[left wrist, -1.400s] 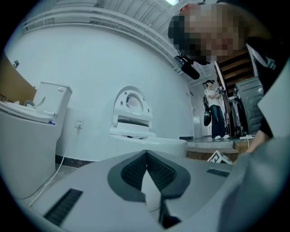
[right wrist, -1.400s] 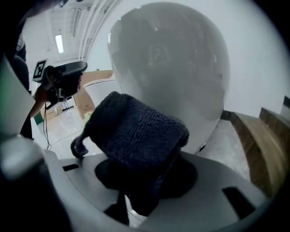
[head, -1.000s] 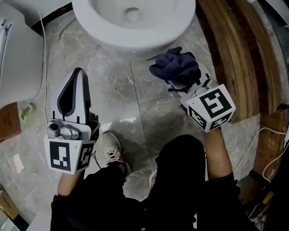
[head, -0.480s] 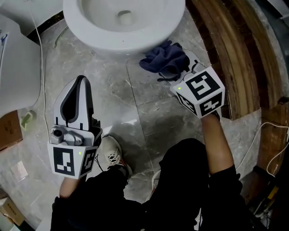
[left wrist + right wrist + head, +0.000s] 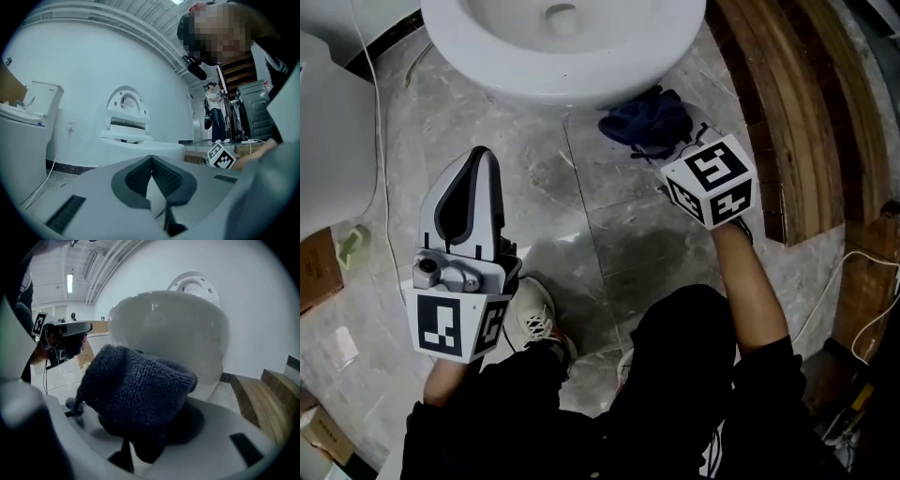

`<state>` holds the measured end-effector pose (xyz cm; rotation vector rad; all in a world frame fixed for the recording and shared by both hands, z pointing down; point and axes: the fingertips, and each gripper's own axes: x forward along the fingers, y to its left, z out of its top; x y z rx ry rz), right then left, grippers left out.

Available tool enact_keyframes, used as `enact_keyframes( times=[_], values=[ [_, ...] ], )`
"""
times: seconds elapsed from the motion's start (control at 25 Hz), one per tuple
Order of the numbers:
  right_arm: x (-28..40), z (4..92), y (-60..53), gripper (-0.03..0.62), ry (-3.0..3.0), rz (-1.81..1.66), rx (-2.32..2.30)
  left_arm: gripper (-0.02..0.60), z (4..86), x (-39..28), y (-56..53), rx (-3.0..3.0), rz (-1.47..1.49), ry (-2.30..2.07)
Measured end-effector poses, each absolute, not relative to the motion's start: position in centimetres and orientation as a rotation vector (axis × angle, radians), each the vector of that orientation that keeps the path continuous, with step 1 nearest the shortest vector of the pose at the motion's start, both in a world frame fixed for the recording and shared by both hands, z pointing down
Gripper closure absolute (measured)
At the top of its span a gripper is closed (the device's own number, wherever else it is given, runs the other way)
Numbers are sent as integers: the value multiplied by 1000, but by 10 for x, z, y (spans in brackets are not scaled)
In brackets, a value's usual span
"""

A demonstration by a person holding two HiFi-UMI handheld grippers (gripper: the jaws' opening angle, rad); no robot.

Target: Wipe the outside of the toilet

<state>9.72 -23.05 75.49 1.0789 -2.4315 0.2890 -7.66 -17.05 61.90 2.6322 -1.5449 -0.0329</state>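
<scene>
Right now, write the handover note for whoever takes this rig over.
Left gripper: shut, empty, held over the grey floor tiles, off to the side of the toilet.
Right gripper: shut on the dark blue terry cloth, bunched close to the lower front of the white ceramic toilet bowl; contact unclear.
Done: cloth in grasp at the bowl.
To do: wipe the bowl's outside all round.

The head view's top edge cuts off the toilet (image 5: pixel 572 66), so you see only its front. The cloth (image 5: pixel 649 120) covers the tips of your right tongs (image 5: pixel 667 150). Your legs (image 5: pixel 675 375) hide some floor (image 5: pixel 609 216). The far person (image 5: pixel 216 112) is too small to tell.
</scene>
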Motion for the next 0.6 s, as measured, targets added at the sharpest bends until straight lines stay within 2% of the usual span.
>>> enact_keyframes(
  times=[0.6],
  values=[
    [101,847,-251,444,-2374,412,1056,572,645,-72,-183,2633,-8,-1479]
  ],
)
